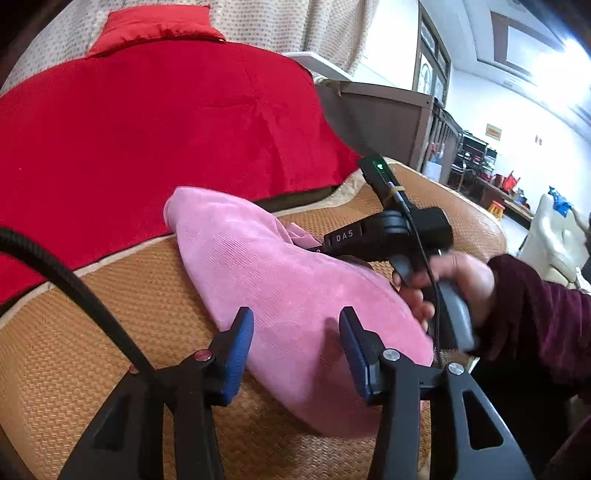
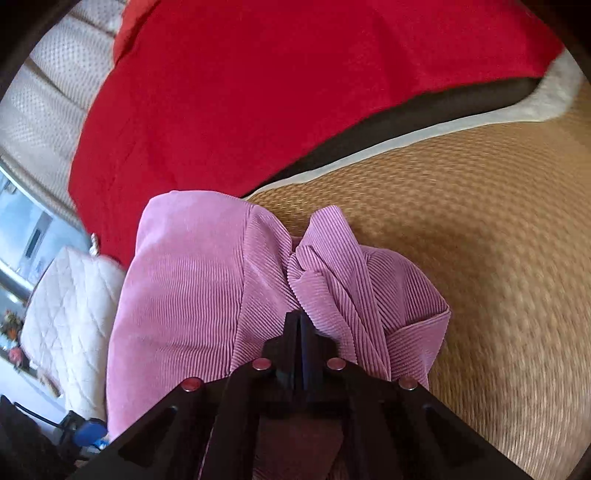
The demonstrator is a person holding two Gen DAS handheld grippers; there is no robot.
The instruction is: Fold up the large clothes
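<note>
A pink corduroy garment [image 1: 280,288] lies bunched on a woven tan mat [image 1: 92,332]. My left gripper [image 1: 297,328] is open, its blue pads [image 1: 240,343] on either side of the garment's near part, just above it. My right gripper [image 1: 325,247] is at the garment's far side, with the hand holding it to the right. In the right wrist view the pink garment [image 2: 207,284] fills the middle, and my right gripper [image 2: 300,321] has its jaws closed together on a fold of it.
A red blanket [image 1: 155,129] and a red pillow [image 1: 155,26] cover the surface behind the mat [image 2: 498,240]. A beige curtain hangs behind. Wooden furniture [image 1: 388,118] and room clutter are at the right. A white quilted seat [image 2: 70,317] is at the left.
</note>
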